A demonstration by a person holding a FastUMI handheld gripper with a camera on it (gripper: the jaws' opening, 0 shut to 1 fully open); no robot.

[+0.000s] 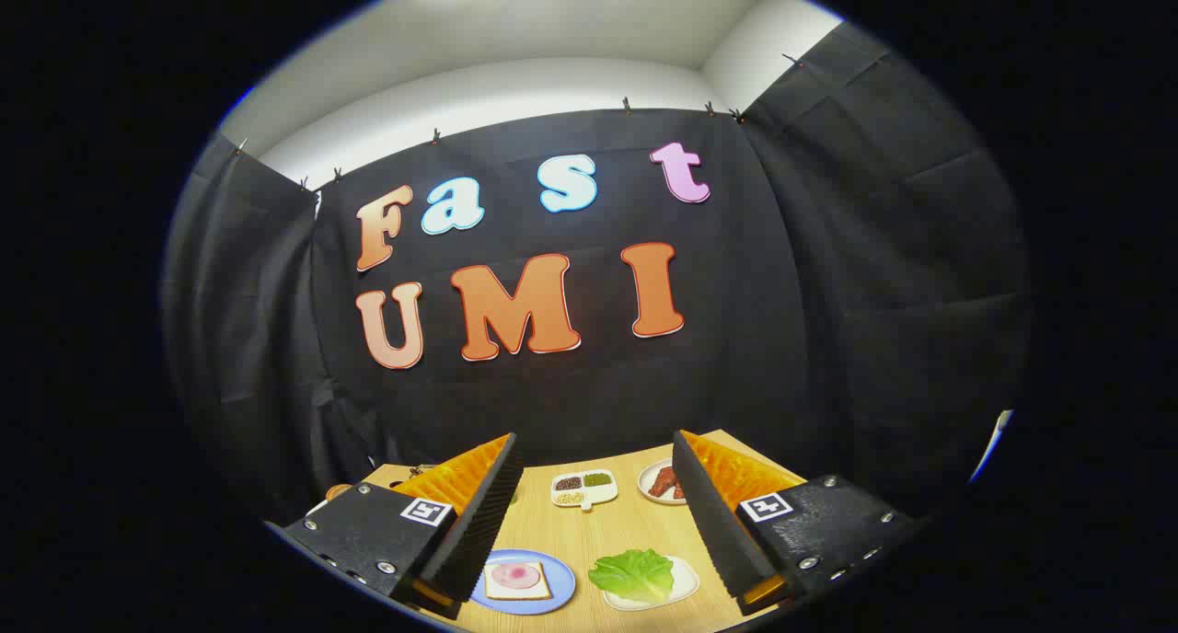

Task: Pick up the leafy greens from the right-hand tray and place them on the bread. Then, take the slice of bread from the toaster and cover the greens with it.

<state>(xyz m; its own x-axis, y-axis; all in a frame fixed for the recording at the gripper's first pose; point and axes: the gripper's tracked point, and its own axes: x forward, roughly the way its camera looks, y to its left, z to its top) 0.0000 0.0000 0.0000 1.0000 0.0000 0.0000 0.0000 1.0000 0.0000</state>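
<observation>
Gripper view, L to R; gripper (594,513) wide open, nothing held, both fingers apart w/ bench things showing in the gap; left finger (479,513) ribbed black pad, orange backing, marker tag on its black housing; at approx 6 o'clock of that fingertip, blue plate (563,585) on wooden bench (617,527), carrying bread (517,580) w/ pink ham slice on top; plate partly hidden behind left finger; next, at 3 o'clock of blue plate, white tray (686,580) w/ leafy greens (633,573) lying on it, greens between the two fingers, nearer the right one, not touched; at 12 o'clock of the greens, further back on bench, small white divided dish (584,490) w/ dark, green and pale fillings in separate compartments; at 3 o'clock of that dish, white plate (652,481) w/ reddish-brown food, partly hidden by right finger (713,523); right finger same ribbed pad, orange backing, marker tag; toaster can't tell.
</observation>
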